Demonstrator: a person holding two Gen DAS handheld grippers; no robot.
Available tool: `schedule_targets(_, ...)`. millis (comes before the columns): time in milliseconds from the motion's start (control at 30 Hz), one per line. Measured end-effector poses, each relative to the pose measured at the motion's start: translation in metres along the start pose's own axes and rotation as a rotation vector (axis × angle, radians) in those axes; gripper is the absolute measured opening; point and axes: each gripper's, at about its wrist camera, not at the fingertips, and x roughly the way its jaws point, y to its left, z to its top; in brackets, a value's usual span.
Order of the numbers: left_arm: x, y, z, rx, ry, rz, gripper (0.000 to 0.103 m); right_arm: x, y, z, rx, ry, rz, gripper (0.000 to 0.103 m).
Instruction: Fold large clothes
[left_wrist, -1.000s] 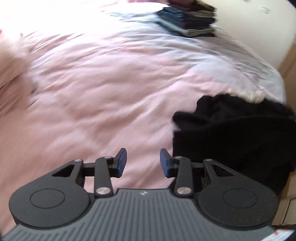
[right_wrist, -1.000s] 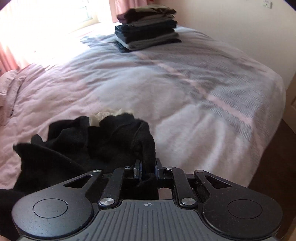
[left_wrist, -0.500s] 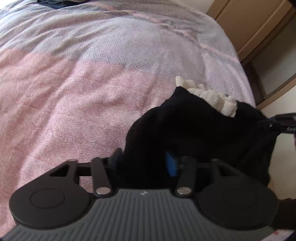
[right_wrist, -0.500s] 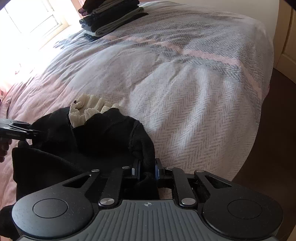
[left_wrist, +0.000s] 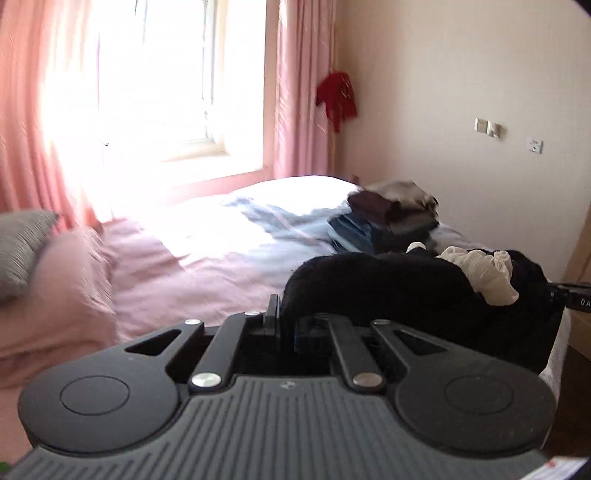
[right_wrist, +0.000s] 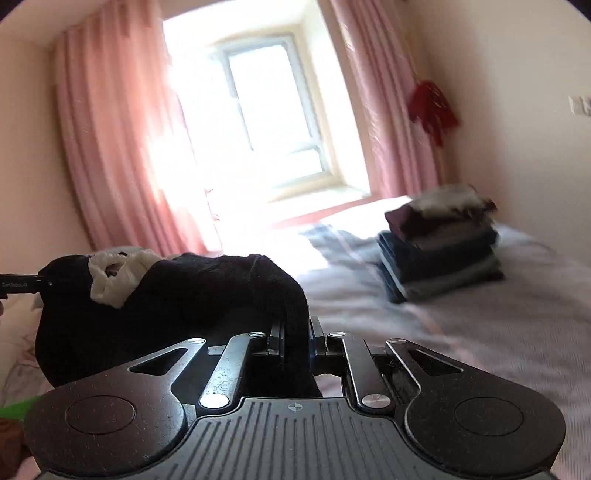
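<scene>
Left wrist view: left gripper (left_wrist: 286, 330), jaws pinching one end of the black garment (left_wrist: 388, 280), which hangs above the bed (left_wrist: 207, 258) with a cream lining (left_wrist: 480, 273) bunched on top; folded stack (left_wrist: 388, 225) lies well apart by the wall. Right wrist view: right gripper (right_wrist: 295, 339), jaws pinching the other end of the garment (right_wrist: 207, 291), window (right_wrist: 269, 107) beyond. Step judged: lifting to open the cloth; best done by keeping both pinches firm, drawing the hands apart evenly and shaking out the bunch before laying it flat.
</scene>
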Motion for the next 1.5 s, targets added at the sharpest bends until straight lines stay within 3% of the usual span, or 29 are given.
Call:
schedule_targets(100,-0.06,-0.024,0.027,0.036,-0.103,0.14,0.004,-0.016,0.013,0.052,-0.064,-0.092,0.119,0.007)
schedule_targets(300,-0.161,-0.073,0.042,-0.057,-0.227,0.263,0.005,-0.073,0.015,0.116,-0.172,-0.195,0.291,0.007)
schedule_targets(533,-0.241,-0.145,0.039,-0.088,-0.32,0.289,0.005,-0.145,-0.008,0.142,-0.233,-0.275,0.378,0.007)
schedule_targets(700,-0.249,-0.152,0.067,-0.068,-0.337,0.288,0.006,-0.155,-0.012,0.162,-0.292,-0.301,0.394,0.007)
schedule_targets(833,-0.202,-0.122,0.077,-0.089,-0.257,0.283,0.006,-0.094,-0.013,0.168,-0.317,-0.217,0.381,0.008)
schedule_targets(1033,-0.033,-0.032,0.055,-0.158,-0.028,0.293,0.006,0.101,-0.022,0.132,-0.312,0.013,0.298,0.008)
schedule_targets(1067,0.006,-0.013,0.047,-0.169,0.016,0.291,0.008,0.14,-0.022,0.122,-0.317,0.062,0.269,0.011)
schedule_targets(1133,0.083,0.026,0.028,-0.216,0.122,0.294,0.023,0.229,-0.025,0.098,-0.339,0.25,0.147,0.03)
schedule_targets(1167,0.118,0.043,0.017,-0.239,0.184,0.308,0.036,0.267,-0.029,0.082,-0.342,0.33,0.07,0.044)
schedule_targets(1200,0.152,0.059,0.002,-0.243,0.247,0.312,0.042,0.298,-0.039,0.064,-0.337,0.4,0.026,0.045)
schedule_targets(1300,0.221,0.093,-0.053,-0.204,0.394,0.39,0.038,0.339,-0.09,0.006,-0.255,0.495,-0.043,0.045)
schedule_targets(1400,0.245,0.107,-0.109,-0.223,0.475,0.332,0.039,0.363,-0.122,-0.037,-0.222,0.59,-0.033,0.046)
schedule_targets(1500,0.252,0.114,-0.15,-0.28,0.523,0.31,0.039,0.363,-0.125,-0.065,-0.212,0.66,-0.011,0.046)
